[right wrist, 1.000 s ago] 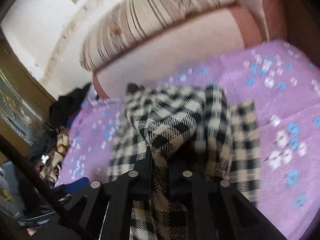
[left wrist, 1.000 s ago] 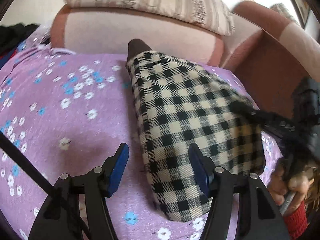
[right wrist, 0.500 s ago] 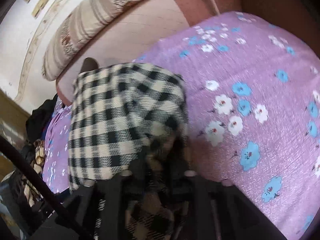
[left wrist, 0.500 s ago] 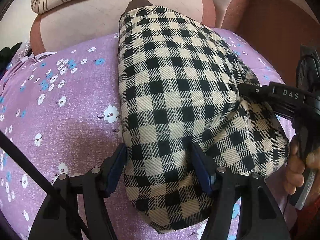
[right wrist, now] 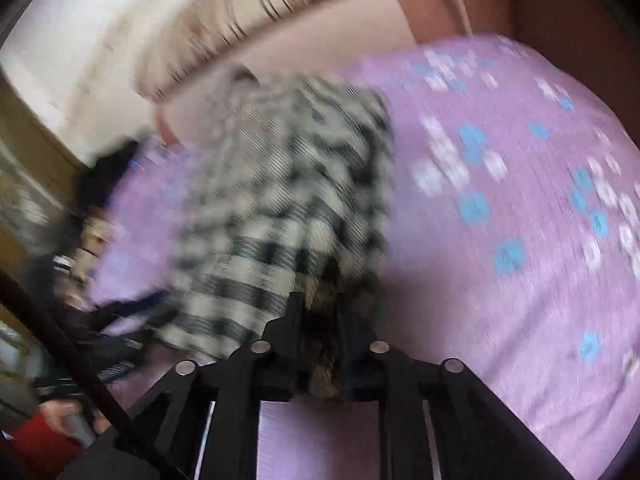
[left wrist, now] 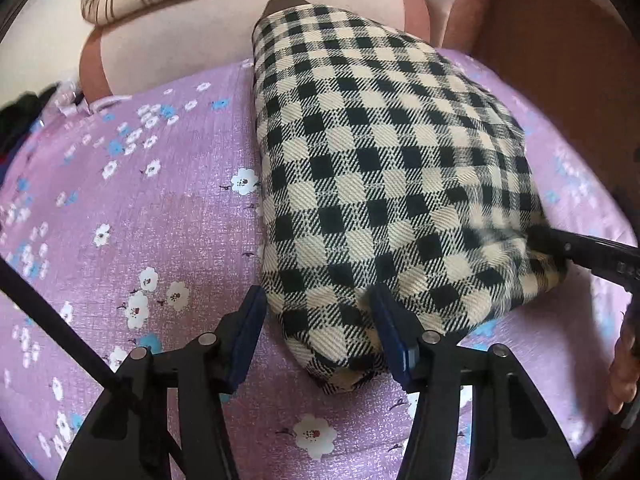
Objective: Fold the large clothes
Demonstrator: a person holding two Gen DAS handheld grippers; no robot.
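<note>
While my left gripper point(left wrist: 316, 320) stands with jaws apart, straddling the near corner of the checked garment point(left wrist: 380, 168) without pinching it, that corner is loose and could slide or unfold. The garment lies folded lengthwise on the flowered purple sheet point(left wrist: 132, 216). On the right, my right gripper point(right wrist: 318, 320) is clamped on a bunched edge; its view is blurred, and a hard tug could drag the fold askew.

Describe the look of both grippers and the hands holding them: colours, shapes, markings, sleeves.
The left gripper is black angular plastic with silver screw heads and flat blue pads. The right gripper has the same black frame and silver screws; its pads are hidden. A thin black rod crosses each view. One bare hand shows a red cuff.
</note>
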